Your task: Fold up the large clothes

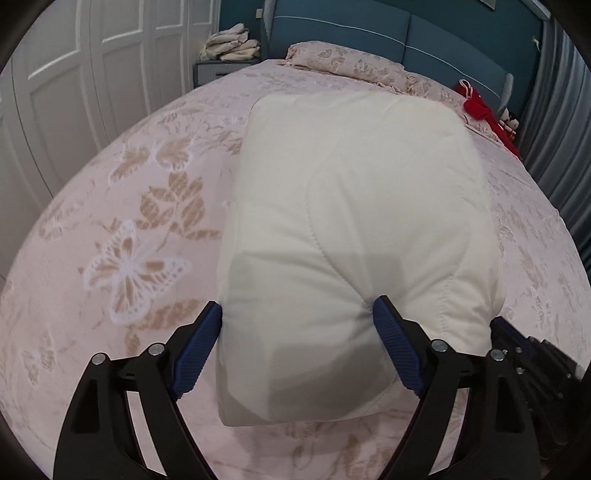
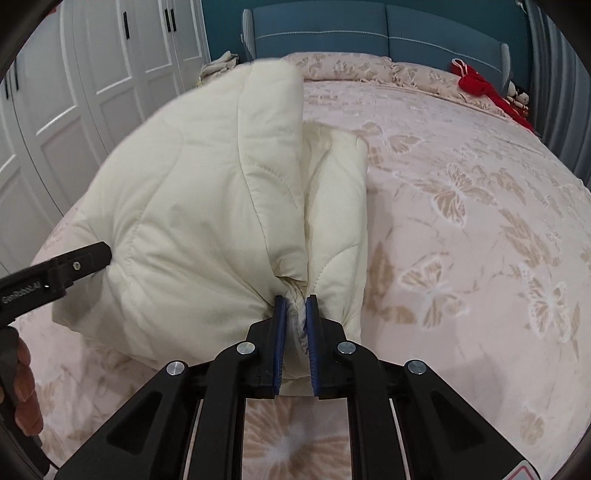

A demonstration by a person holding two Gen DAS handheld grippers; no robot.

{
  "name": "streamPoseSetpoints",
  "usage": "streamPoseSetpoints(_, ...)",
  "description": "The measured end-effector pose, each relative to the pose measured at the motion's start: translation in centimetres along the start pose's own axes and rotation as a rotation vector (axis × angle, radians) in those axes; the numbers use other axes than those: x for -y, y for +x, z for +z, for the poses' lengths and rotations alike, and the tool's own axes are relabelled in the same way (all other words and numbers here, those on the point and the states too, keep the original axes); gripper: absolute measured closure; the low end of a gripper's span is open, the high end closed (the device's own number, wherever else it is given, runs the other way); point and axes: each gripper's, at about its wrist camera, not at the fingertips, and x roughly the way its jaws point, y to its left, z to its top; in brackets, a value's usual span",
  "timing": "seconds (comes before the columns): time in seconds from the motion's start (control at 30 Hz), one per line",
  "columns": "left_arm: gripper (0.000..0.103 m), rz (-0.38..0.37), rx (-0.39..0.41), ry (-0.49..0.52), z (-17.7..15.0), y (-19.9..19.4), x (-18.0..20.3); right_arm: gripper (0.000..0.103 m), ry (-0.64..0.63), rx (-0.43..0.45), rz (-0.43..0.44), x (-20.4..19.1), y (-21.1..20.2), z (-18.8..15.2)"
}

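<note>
A cream quilted padded garment [image 1: 354,206] lies folded into a thick bundle on the pink butterfly-print bed [image 1: 122,229]. My left gripper [image 1: 297,314] has its jaws wide apart around the bundle's near left corner, its blue pads pressing into the fabric on both sides. In the right wrist view the garment [image 2: 192,206] is bunched and lifted at the near edge. My right gripper [image 2: 295,301] is shut on a pinched fold of it. The left gripper's finger [image 2: 88,258] shows at the bundle's left side.
A red garment [image 1: 484,110] lies at the bed's far right by the blue headboard [image 1: 369,33]. A pile of pale cloth [image 1: 231,46] sits on a nightstand at the far left. White wardrobe doors [image 2: 92,85] stand left, grey curtains [image 1: 561,122] right.
</note>
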Motion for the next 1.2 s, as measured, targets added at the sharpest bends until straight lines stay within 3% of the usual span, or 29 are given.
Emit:
streamPoseSetpoints(0.2, 0.017, 0.005, -0.005, -0.036, -1.0, 1.1, 0.1, 0.093, 0.004, 0.024, -0.015, -0.3, 0.3, -0.5)
streamPoseSetpoints(0.37, 0.017, 0.005, -0.015, -0.097, -0.9, -0.4, 0.0, 0.089, 0.041, 0.067, 0.002, 0.0, -3.5, -0.2)
streamPoseSetpoints(0.67, 0.02, 0.117, 0.018, -0.006, -3.1, -6.7, 2.8, 0.08, 0.074, 0.051, 0.003, -1.1, -9.8, -2.9)
streamPoseSetpoints(0.87, 0.02, 0.127, 0.021, 0.032, -5.8, -10.5, 4.6, 0.077, 0.095, 0.028, 0.007, -1.4, -13.1, -6.0)
streamPoseSetpoints(0.97, 0.02, 0.126, 0.019, 0.049, -7.1, -12.1, 5.1, 0.069, 0.094, 0.031, 0.01, -1.9, -15.2, -7.5)
streamPoseSetpoints(1.2, 0.02, 0.143, 0.024, 0.086, -10.5, -16.1, 5.5, 0.06, -0.001, 0.089, -0.017, -3.4, -19.8, -10.1)
